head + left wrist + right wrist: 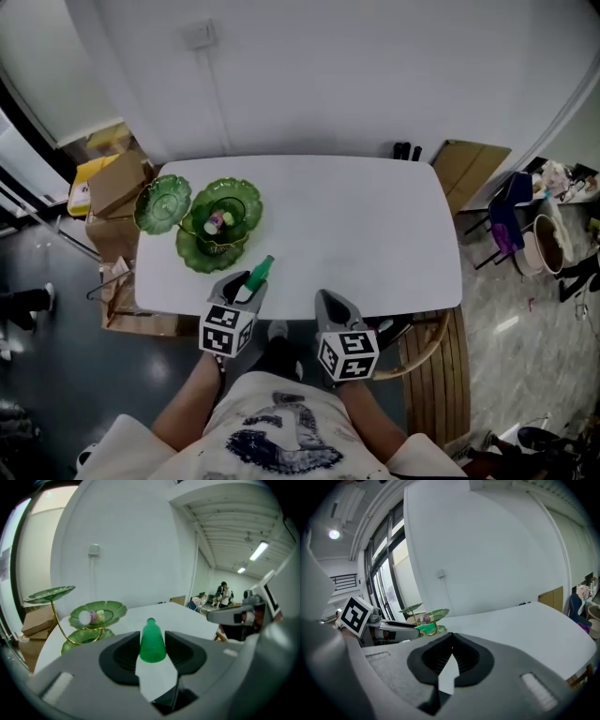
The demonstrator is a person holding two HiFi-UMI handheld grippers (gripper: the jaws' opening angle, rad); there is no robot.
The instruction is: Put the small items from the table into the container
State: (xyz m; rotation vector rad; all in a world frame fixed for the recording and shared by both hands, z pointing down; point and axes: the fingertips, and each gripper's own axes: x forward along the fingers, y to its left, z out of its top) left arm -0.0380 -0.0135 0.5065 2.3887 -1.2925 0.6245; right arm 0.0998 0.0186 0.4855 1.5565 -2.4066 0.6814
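Small green bottle-shaped item is sitting clamped between the jaws of our left gripper, neck pointing away from us, over the near edge of the white table, low and left of centre in the head view. Our right gripper is hanging beside it to the right with its jaws pressed together and nothing between them.

The tabletop is lying bare apart from the tiered green leaf-dish stand at its left end. In the stand's middle dish a few small round pieces, white and pinkish, are resting. A pale wall is running behind the table, carrying a small wall box at the upper left. Cardboard boxes are stacked on the dark floor left of the table, a flat brown board is leaning at the upper right, and a wooden chair is standing at the lower right.

From the head view alone we are seeing both marker cubes and our forearms at the bottom. The left gripper view is giving us the stand from the side, its gold stem curving between the dishes, plus strip lights on the ceiling and a person standing far off at the right. The right gripper view is showing tall windows at the left of the frame, which neither other view is catching, and the left gripper's marker cube in front of them.
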